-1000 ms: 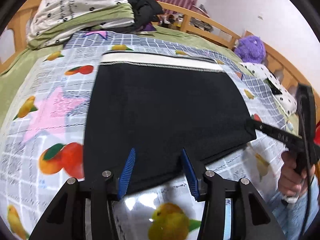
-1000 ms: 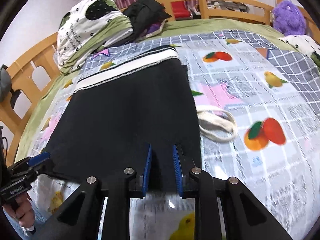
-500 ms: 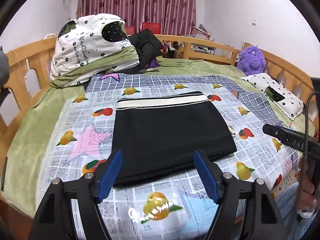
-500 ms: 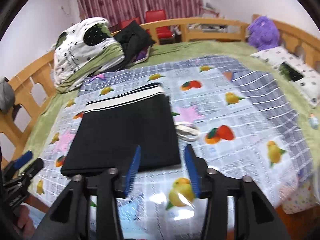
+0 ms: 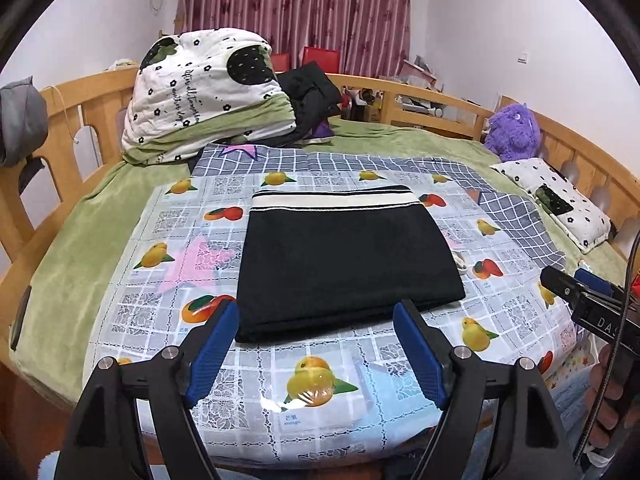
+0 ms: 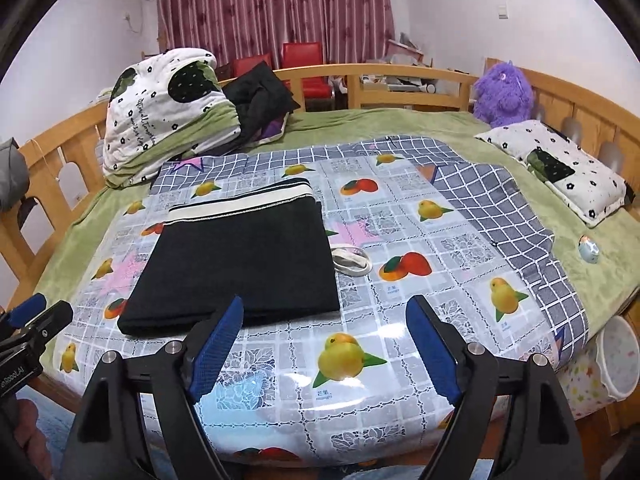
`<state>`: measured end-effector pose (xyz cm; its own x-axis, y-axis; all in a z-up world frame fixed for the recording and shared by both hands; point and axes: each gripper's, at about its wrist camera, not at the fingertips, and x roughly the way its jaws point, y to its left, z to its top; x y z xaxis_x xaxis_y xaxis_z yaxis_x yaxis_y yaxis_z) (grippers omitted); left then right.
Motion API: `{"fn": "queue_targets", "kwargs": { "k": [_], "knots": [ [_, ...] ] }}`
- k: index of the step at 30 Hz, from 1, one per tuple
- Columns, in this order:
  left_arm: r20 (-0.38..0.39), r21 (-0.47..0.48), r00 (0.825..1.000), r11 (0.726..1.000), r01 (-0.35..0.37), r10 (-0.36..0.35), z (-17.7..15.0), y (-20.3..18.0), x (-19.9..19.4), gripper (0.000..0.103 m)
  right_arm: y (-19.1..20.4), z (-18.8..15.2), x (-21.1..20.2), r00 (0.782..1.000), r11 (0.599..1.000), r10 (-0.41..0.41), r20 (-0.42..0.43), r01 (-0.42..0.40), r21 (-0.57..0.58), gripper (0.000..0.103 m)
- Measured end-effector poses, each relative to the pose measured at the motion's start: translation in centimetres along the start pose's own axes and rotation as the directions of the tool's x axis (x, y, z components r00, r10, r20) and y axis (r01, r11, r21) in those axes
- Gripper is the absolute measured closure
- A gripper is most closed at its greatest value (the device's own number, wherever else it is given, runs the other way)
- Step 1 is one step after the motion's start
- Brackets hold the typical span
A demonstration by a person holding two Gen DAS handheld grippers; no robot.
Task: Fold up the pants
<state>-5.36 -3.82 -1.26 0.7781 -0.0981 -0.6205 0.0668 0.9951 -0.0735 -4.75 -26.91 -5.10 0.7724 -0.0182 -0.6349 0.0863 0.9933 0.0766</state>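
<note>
Pants (image 5: 344,268) folded into a black rectangle on a bed (image 5: 80,216), both tongs empty.

Pants lie mid-frame on a fruit-print cover (image 5: 320,384), white waistband at the far edge, long axis running left to right. Left tongs (image 5: 316,356) sit at lower centre, spread wide, gripping nothing, just short of the near folded edge. Right tongs (image 6: 324,356), equally wide and empty, sit off the pants' right corner, so left looks nearer. Folding appears finished.
</note>
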Motion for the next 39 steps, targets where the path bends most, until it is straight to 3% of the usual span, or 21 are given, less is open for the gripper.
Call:
{"fn": "queue_targets", "kwargs": {
  "k": [39],
  "knots": [
    [-0.006,-0.006,1.000,1.000,-0.018,0.018,-0.24,-0.13,0.50,0.024,0.26,-0.41,-0.73,1.000,1.000,-0.004,0.001,0.004,-0.029,0.020]
  ]
}}
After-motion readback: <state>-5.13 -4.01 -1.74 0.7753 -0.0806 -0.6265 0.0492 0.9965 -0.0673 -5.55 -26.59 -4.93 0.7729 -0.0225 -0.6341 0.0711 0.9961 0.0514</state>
